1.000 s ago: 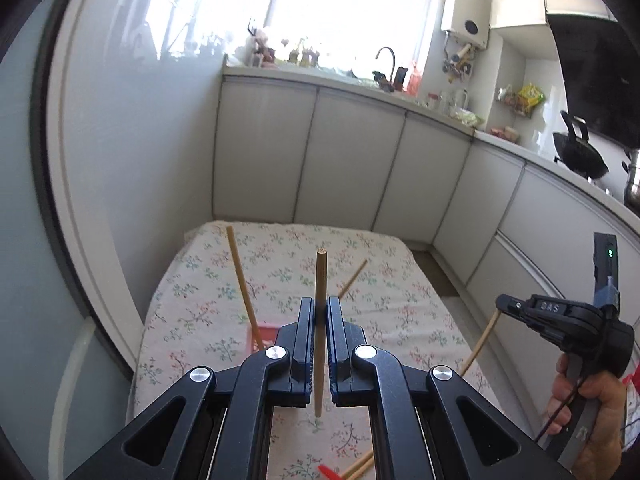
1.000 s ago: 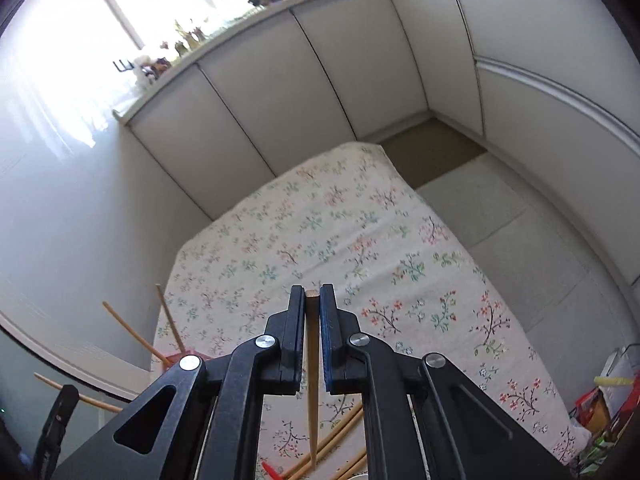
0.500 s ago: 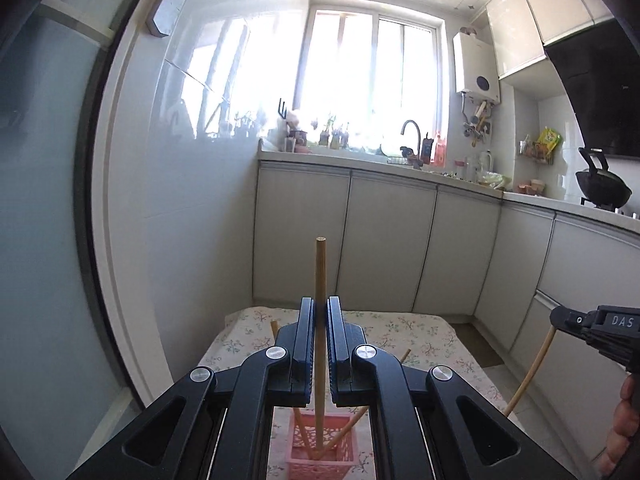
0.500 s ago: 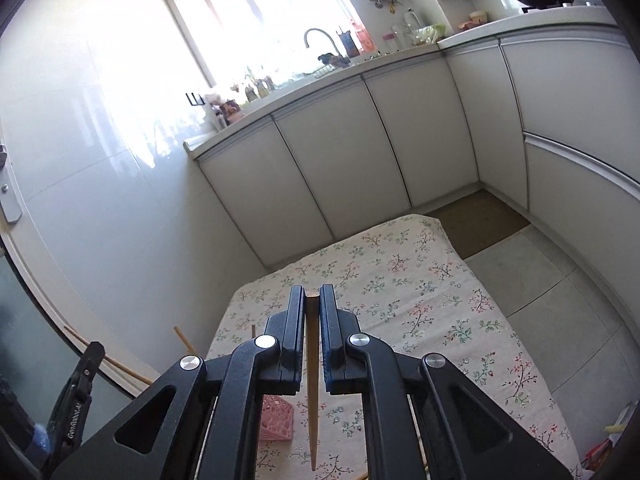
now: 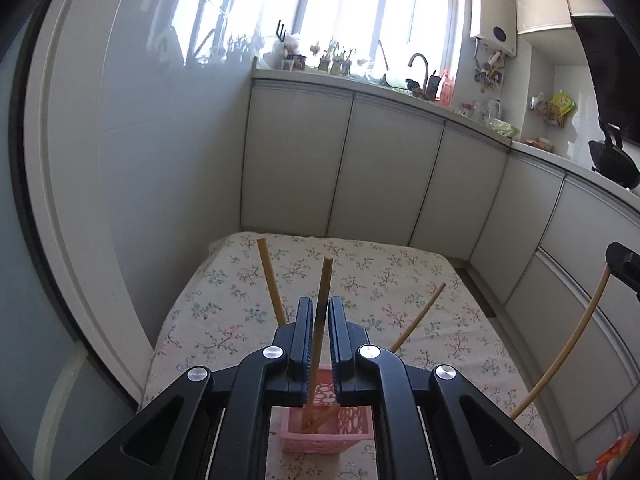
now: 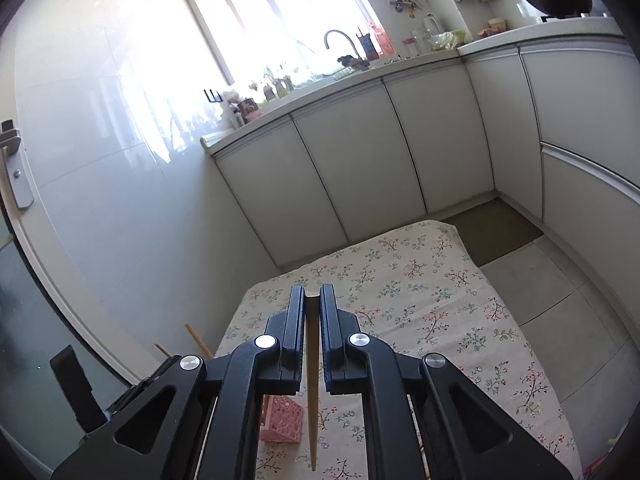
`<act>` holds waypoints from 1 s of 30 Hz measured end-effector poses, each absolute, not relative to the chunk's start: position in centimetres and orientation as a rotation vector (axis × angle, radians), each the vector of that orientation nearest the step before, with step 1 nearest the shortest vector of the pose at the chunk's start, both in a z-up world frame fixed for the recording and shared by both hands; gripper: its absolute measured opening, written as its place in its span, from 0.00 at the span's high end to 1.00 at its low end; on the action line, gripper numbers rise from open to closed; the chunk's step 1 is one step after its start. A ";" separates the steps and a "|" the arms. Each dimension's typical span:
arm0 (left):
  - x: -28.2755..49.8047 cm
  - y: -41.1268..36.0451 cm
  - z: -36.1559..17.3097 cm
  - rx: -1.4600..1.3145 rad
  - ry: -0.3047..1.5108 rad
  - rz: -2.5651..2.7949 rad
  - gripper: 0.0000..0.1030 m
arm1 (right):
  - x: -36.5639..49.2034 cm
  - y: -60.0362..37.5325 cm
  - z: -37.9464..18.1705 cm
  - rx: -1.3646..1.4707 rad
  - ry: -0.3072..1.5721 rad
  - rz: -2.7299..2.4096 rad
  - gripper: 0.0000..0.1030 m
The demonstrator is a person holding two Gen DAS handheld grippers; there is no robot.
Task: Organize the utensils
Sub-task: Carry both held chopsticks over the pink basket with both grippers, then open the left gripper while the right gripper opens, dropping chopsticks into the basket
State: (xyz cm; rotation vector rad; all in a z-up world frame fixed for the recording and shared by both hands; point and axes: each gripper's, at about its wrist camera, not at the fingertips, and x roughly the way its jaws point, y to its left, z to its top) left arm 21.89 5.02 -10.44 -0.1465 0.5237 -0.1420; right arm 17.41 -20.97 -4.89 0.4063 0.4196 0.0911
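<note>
A wooden chopstick (image 5: pixel 320 322) is seen between the slightly parted jaws of the left gripper (image 5: pixel 320 330), its tip in the pink basket (image 5: pixel 326 438) at 6 o'clock; whether it is gripped cannot be told. Another chopstick (image 6: pixel 312 396) is clamped by the right gripper (image 6: pixel 311 330), above the floral tablecloth (image 6: pixel 440 320).

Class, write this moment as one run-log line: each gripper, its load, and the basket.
left gripper: open around chopstick standing in pink basket | right gripper: shut on second chopstick, not yet in basket
</note>
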 end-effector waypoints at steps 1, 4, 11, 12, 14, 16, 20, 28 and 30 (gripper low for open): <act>21.9 5.1 -10.4 -0.154 0.532 -0.142 0.83 | 17.3 -20.6 -4.6 0.398 0.411 0.096 0.93; 21.2 5.9 -9.9 -0.181 0.545 -0.123 0.65 | 17.3 -19.7 -3.8 0.384 0.379 0.115 0.93; 19.5 7.7 -10.3 -0.208 0.652 -0.044 0.44 | 18.7 -16.2 -1.5 0.366 0.331 0.170 0.93; 19.3 7.8 -10.4 -0.205 0.666 -0.042 0.42 | 19.1 -15.5 -1.4 0.359 0.326 0.177 0.93; 18.9 8.1 -10.7 -0.194 0.687 -0.030 0.39 | 19.9 -14.1 -1.3 0.338 0.314 0.182 0.93; 18.7 8.4 -11.0 -0.181 0.702 -0.014 0.37 | 20.9 -12.7 -1.5 0.310 0.305 0.179 0.93; 18.9 9.2 -11.7 -0.176 0.741 0.009 0.36 | 22.5 -10.6 -3.3 0.275 0.303 0.168 0.93; 19.8 9.6 -12.6 -0.181 0.805 0.002 0.36 | 25.3 -8.6 -7.7 0.235 0.385 0.139 0.93; 19.9 9.6 -12.6 -0.180 0.808 -0.003 0.36 | 25.6 -8.6 -8.5 0.236 0.400 0.133 0.93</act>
